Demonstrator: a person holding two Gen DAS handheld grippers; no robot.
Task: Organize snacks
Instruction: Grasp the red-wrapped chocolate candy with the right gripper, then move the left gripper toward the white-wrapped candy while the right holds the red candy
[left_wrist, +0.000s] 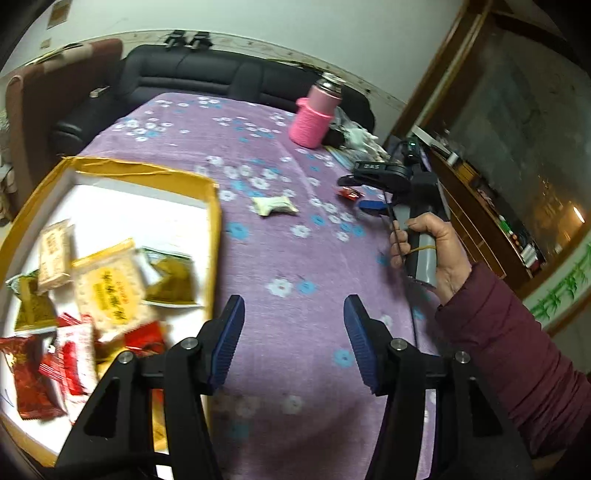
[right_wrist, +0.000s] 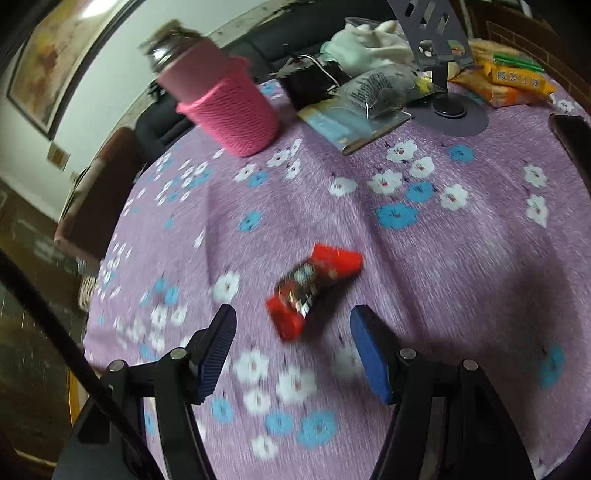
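A yellow-rimmed box (left_wrist: 216, 206) with a white floor lies at the left and holds several snack packets (left_wrist: 110, 291), yellow, green and red. My left gripper (left_wrist: 295, 332) hangs open over the purple flowered cloth just right of the box, with nothing between its fingers. A white wrapped candy (left_wrist: 275, 205) lies loose on the cloth beyond it. A red wrapped snack (right_wrist: 314, 288) lies on the cloth just ahead of my right gripper (right_wrist: 293, 325), which is open around it without touching. In the left wrist view the right gripper (left_wrist: 360, 192) straddles that red snack (left_wrist: 349, 192), held by a hand in a maroon sleeve.
A pink-sleeved bottle (right_wrist: 225, 107) stands at the far side of the table. Behind it lie a plastic bag, a booklet, a grey stand (right_wrist: 448, 107) and orange packets (right_wrist: 513, 83). A dark sofa (left_wrist: 207, 74) runs behind the table, and a wooden cabinet (left_wrist: 491, 221) stands to the right.
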